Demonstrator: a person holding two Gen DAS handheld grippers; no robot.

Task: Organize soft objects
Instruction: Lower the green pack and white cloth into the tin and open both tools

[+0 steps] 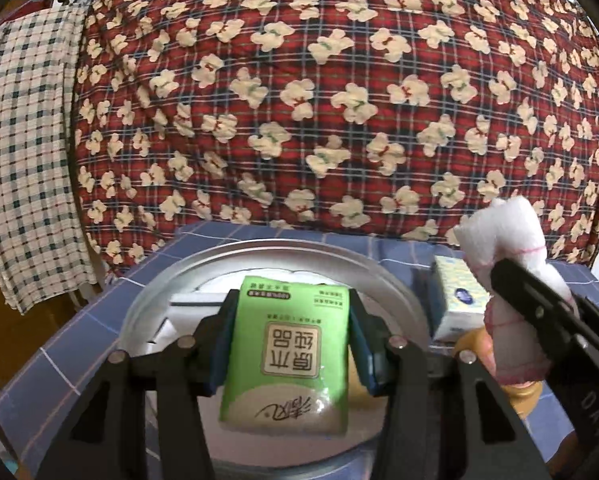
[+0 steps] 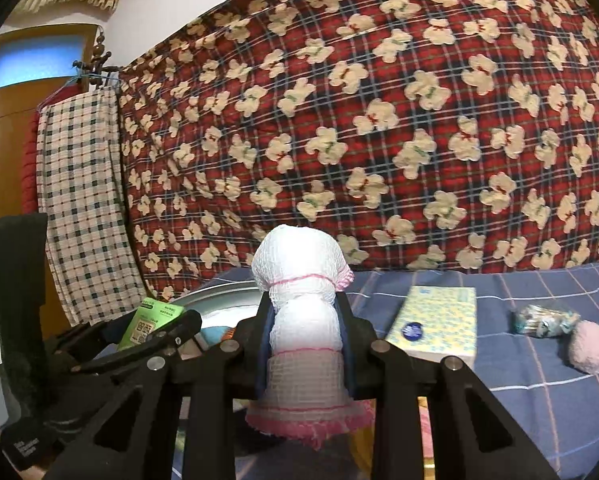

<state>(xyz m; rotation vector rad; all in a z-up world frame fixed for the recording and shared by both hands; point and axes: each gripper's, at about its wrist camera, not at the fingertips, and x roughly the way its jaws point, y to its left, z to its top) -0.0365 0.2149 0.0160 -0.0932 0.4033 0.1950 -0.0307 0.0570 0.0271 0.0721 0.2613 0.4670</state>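
Over the metal basin [image 1: 139,304] on the blue checked cloth [image 2: 539,376], the left gripper [image 1: 289,320] pinches a green tissue pack [image 1: 287,356], the right gripper [image 2: 305,344] a white mesh roll [image 2: 303,320], tissue box [image 2: 435,328] just beside, quilt [image 2: 379,120] behind.

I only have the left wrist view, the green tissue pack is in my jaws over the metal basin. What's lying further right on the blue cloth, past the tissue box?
Observer: A pink fluffy ball lies right of the yellow tissue box.
Operator: Anything else there?
Observer: A small clear packet sits just beside the ball, on its left.
Operator: How is the right gripper holding that white mesh thing?
Observer: The right gripper clamps the white mesh cloth bundle around its middle, its pink frilled end hanging below the jaws.
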